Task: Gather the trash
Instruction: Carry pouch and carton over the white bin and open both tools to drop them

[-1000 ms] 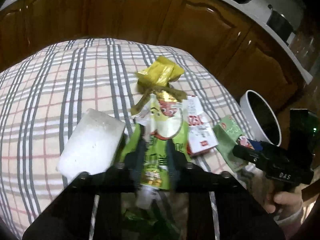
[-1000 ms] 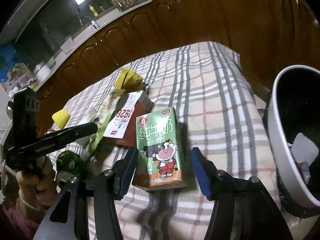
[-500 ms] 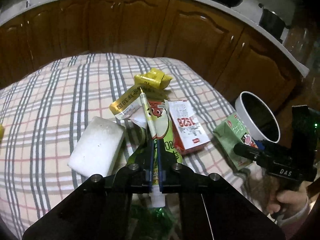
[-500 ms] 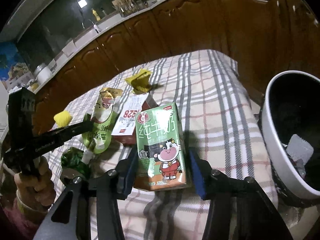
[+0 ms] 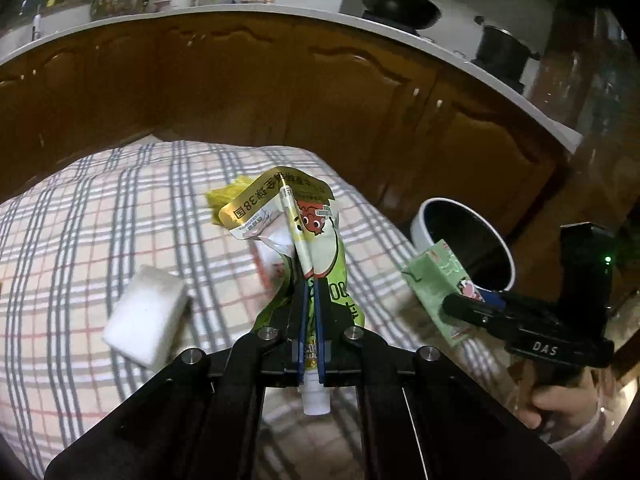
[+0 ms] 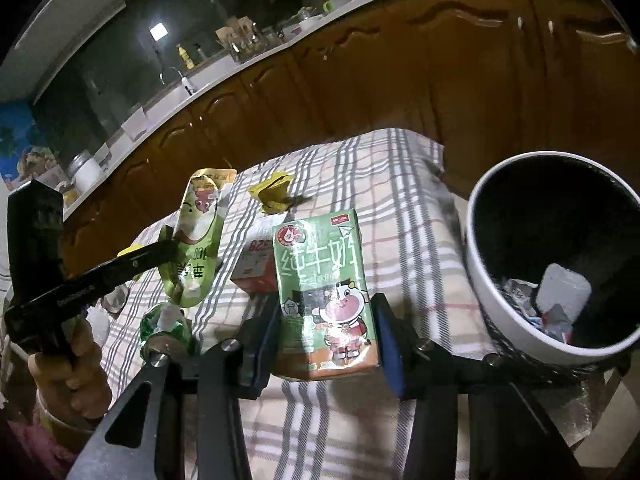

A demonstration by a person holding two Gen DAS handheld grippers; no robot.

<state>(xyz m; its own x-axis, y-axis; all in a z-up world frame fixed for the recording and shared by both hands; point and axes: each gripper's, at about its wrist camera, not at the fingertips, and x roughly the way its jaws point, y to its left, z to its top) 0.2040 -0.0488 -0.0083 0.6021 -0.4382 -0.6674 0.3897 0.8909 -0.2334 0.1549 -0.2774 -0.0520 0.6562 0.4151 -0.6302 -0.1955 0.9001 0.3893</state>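
My left gripper (image 5: 310, 284) is shut on a green and gold drink pouch (image 5: 316, 240), which hangs clear of the checked tablecloth with its white spout pointing back at me. The right wrist view shows the same pouch (image 6: 196, 240) at the left gripper's (image 6: 168, 248) tip. My right gripper (image 6: 326, 312) has a green milk carton (image 6: 320, 280) between its blue pads. Its jaws are closing, both pads press the carton's sides, and the carton is off the table. In the left wrist view the carton (image 5: 436, 284) is near the white-rimmed bin (image 5: 420, 224).
The bin (image 6: 476, 280) at the table's right edge holds several scraps. On the cloth lie a white foam block (image 5: 146, 314), a crumpled yellow wrapper (image 6: 274, 194), a red and white carton (image 6: 256, 268) and a green bottle (image 6: 164, 324). Wooden cabinets stand behind.
The left jaws closed on the pouch and lifted it off the cloth. The right jaws narrowed onto the milk carton and raised it toward the bin.
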